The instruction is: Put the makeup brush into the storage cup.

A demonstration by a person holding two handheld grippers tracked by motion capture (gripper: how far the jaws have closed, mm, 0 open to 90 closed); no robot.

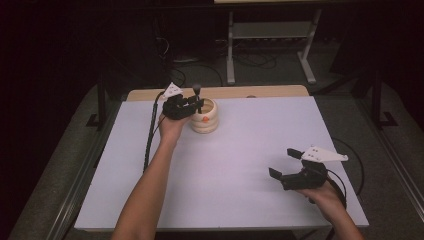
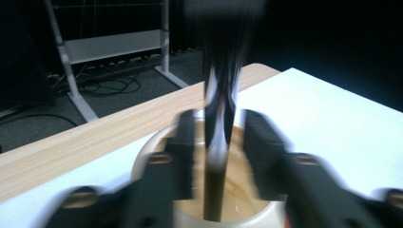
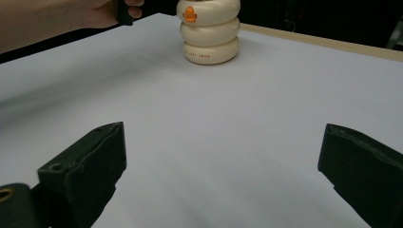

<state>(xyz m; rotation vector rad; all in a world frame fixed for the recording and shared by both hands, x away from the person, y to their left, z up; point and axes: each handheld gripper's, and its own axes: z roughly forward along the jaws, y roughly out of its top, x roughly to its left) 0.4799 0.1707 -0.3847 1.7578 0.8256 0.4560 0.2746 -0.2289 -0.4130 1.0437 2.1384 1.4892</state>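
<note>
A cream ribbed cup (image 1: 204,120) with an orange mark stands at the far left of the white tabletop (image 1: 240,165). A black stick-like tool (image 1: 198,97) stands upright in the cup. My left gripper (image 1: 195,104) hovers over the cup's rim with one jaw on each side of the tool. In the left gripper view the tool (image 2: 218,118) rises between the jaws with a thin gap on either side, so the left gripper (image 2: 218,156) is open. My right gripper (image 1: 281,161) rests near the front right, open wide with nothing between its jaws. The right gripper view shows the cup (image 3: 209,33) far ahead.
A strip of wooden table edge (image 1: 225,92) runs behind the white top. Beyond it on the dark floor stands a metal frame (image 1: 270,45) with cables. A black cable trails from the left gripper along the forearm.
</note>
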